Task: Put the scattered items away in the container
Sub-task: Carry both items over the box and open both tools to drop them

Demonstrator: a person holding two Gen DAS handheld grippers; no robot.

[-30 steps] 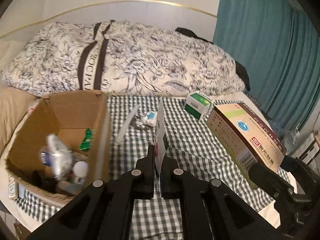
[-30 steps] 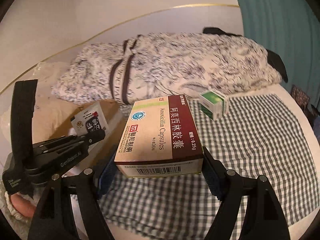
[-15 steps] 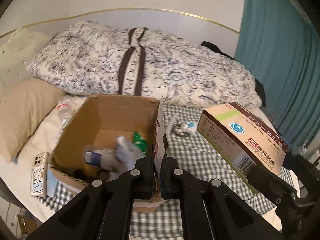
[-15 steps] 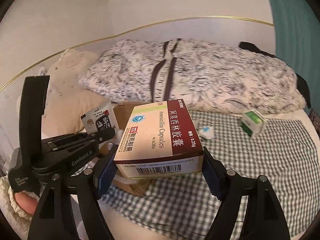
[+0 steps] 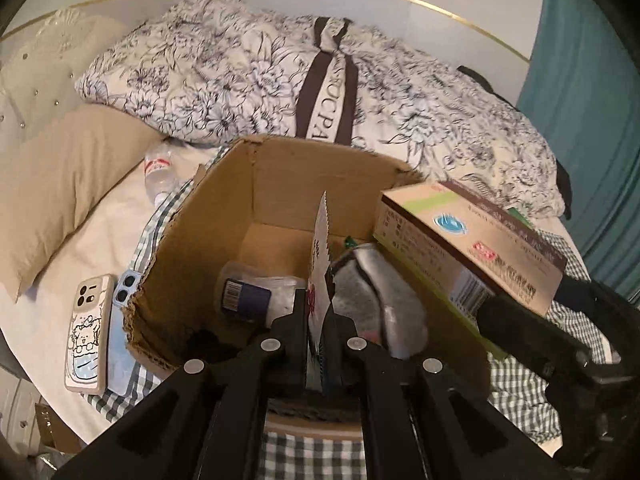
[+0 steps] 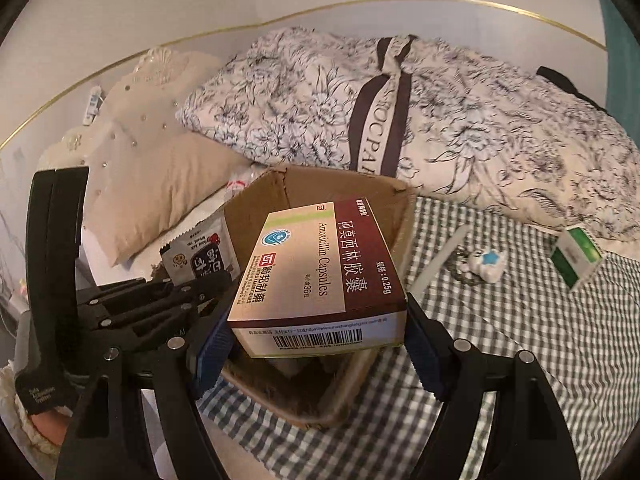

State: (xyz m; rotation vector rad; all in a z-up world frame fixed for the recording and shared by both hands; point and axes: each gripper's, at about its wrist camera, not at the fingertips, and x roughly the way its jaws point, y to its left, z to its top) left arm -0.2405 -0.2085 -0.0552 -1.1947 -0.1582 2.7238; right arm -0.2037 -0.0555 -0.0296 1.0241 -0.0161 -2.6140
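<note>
**Both loads over the box: release low, one at a time**

My left gripper (image 5: 317, 322) is pressed together on a thin sachet (image 5: 320, 264), hanging edge-up above the cardboard box (image 5: 280, 168). My right gripper (image 6: 316, 320) pinches the capsule carton (image 6: 320, 272) by its sides, over the box's near corner. I'd drop the sachet first, then shift the carton inward past the rim before opening. Green packet (image 6: 576, 256), keyring toy (image 6: 486, 266) and white stick (image 6: 440, 260) remain on the bed's checked cloth (image 6: 520, 340).
</note>
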